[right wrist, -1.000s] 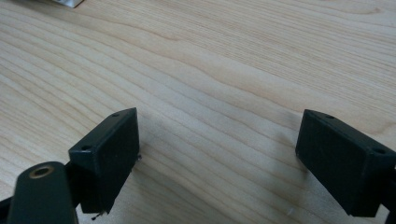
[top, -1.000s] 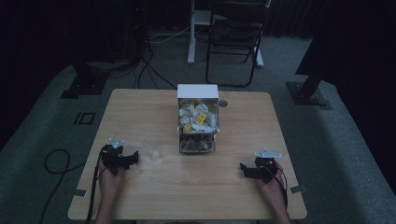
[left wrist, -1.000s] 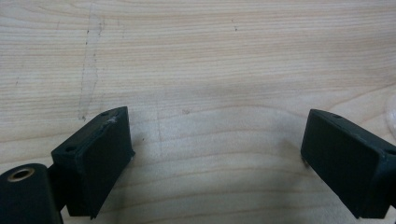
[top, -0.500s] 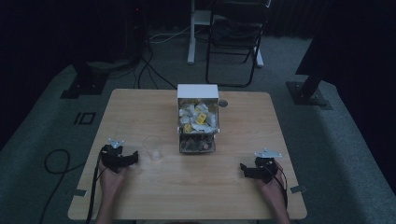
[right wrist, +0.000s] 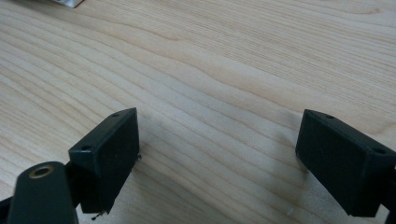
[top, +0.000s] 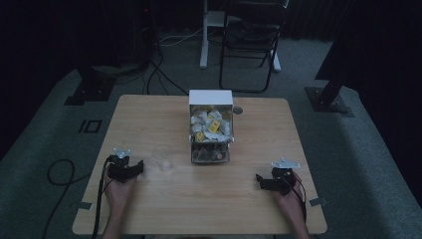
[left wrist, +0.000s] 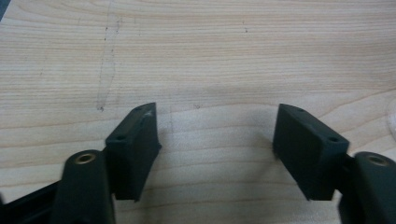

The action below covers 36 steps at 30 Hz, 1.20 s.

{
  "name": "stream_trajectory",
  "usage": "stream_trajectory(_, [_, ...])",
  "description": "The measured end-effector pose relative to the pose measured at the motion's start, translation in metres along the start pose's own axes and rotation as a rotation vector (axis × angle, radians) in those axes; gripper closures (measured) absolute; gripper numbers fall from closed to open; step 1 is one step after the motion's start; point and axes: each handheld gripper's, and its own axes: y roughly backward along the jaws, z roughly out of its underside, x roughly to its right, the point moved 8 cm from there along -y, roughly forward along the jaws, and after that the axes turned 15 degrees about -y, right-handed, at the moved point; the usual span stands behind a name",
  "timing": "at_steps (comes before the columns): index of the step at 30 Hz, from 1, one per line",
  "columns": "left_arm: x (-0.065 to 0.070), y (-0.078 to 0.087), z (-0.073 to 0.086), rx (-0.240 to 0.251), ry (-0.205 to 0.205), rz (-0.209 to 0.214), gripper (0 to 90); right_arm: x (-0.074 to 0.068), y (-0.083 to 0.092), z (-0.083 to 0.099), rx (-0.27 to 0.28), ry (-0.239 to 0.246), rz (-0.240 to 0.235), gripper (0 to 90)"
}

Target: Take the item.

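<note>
A: Where's the small clear plastic cup (top: 162, 158)?

B: Upright on the wooden table (top: 149, 124), just beyond the left gripper (top: 135, 168), whose jaws have just been closing on nothing. The right gripper (top: 260, 180) gapes apart, well away.

A: Handling?

B: Probably light, thin and slippery; pinch its wall gently.

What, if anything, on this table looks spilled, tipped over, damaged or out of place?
Nothing stands out. The white box of packets stands upright at the table's middle, the clear cup upright near the left gripper. Its jaws have just been closing with nothing between them; the right gripper is open on bare wood.
</note>
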Motion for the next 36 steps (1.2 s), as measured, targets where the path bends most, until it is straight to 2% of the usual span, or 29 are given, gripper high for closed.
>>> stream_trajectory(3, [0.001, 0.006, -0.001, 0.004, 0.007, 0.010, 38.7, 0.000, 0.000, 0.000, 0.000, 0.000, 0.000, 13.3])
stream_trajectory(10, [0.002, 0.024, -0.004, 0.035, 0.012, 0.019, 39.3, 0.000, 0.000, 0.000, 0.000, 0.000, 0.000, 13.3])
stream_trajectory(13, [0.003, 0.031, -0.003, 0.028, 0.013, 0.020, 39.3, 0.000, 0.000, 0.000, 0.000, 0.000, 0.000, 13.2])
stream_trajectory(21, [0.007, 0.049, -0.005, 0.051, -0.019, 0.010, 39.3, 0.000, 0.000, 0.000, 0.000, 0.000, 0.000, 13.2])
stream_trajectory(32, [0.018, 0.075, -0.015, 0.113, -0.055, 0.029, 39.3, 0.000, 0.000, 0.000, 0.001, -0.001, 0.000, 13.3])
stream_trajectory(36, [0.025, 0.088, -0.019, 0.139, -0.084, 0.045, 39.3, 0.000, 0.000, 0.000, 0.000, -0.001, 0.000, 13.3])
